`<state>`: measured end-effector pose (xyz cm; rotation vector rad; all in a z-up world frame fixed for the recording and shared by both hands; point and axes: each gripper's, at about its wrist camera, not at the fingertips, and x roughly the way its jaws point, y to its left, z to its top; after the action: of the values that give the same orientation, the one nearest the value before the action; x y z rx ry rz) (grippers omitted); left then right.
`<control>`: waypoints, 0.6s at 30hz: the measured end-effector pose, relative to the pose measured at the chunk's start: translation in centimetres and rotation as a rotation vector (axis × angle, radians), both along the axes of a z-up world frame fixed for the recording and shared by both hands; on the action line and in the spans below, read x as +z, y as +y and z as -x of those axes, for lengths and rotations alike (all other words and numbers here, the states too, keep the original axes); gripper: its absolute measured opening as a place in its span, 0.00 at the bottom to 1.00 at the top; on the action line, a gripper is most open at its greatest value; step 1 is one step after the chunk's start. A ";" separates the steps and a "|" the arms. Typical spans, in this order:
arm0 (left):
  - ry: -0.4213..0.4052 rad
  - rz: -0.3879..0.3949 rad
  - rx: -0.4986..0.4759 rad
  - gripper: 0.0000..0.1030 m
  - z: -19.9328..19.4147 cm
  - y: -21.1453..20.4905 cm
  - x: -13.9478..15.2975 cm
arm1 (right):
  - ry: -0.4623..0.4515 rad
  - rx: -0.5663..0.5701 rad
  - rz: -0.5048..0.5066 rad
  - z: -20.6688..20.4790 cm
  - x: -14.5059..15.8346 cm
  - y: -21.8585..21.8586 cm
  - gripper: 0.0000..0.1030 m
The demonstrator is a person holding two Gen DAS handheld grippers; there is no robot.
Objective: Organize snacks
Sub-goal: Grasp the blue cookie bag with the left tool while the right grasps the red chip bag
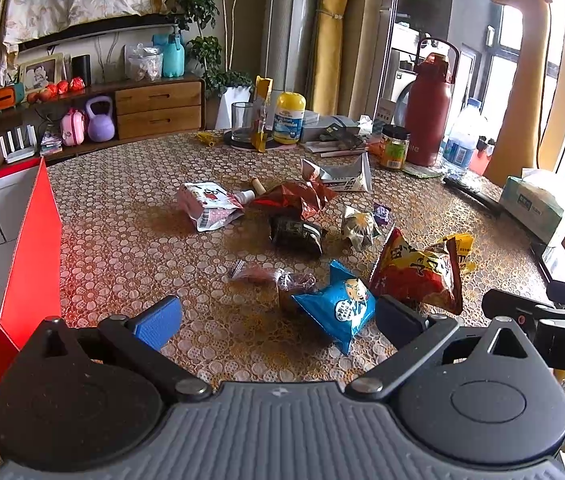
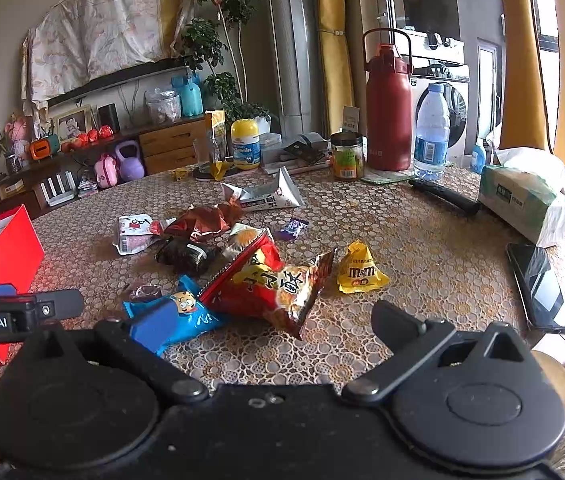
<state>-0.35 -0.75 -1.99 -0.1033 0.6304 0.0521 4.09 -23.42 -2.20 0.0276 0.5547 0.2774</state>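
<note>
— So where do we stand?
— Barely begun, we'd judge. Our left claw (image 1: 278, 320) and right claw (image 2: 278, 320) both hang spread apart, gripping nothing. Nearest lie the blue snack packet (image 1: 338, 306) and red chip bag (image 2: 270, 284), then the M&M's pouch (image 2: 360, 270).
— And the red box (image 1: 28, 248)?
— Open at the table (image 1: 122, 248) edge; we see no snacks inside.

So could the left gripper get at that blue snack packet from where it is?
Probably yes. The left gripper is open, and the blue snack packet lies flat on the table just ahead of its right finger, uncovered, though the red chip bag sits close beside it.
</note>
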 end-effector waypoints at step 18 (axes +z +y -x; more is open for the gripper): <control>0.036 -0.042 -0.110 1.00 -3.3 -2.6 -2.0 | 0.035 -0.022 -0.021 -1.1 -0.9 -1.3 1.00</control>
<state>2.98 -3.31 -3.95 -0.0268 0.6696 -0.0386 5.17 -24.68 -3.15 0.0590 0.5863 0.2617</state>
